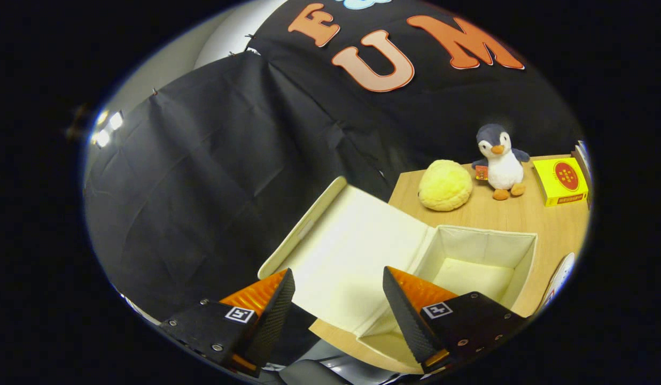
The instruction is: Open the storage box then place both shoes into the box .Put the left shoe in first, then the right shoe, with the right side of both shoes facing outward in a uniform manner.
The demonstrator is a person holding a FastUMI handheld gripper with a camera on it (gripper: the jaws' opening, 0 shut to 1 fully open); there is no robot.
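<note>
A cream fabric storage box (522, 267) stands on the wooden table with its lid (351, 246) swung fully back, hanging out over the table's edge. The box's inside is bare. My gripper (338, 278) hovers above the lid, open, with nothing between its fingers. The lid's inner face lies just ahead of and between the fingers, and the box's opening sits beyond the right finger (410, 315).
Farther back on the wooden table (522, 216) sit a yellow plush ball (445, 185), a penguin plush toy (499, 160) and a yellow carton (561, 181). A white object (559, 275) pokes in beside the box. Black cloth wall behind.
</note>
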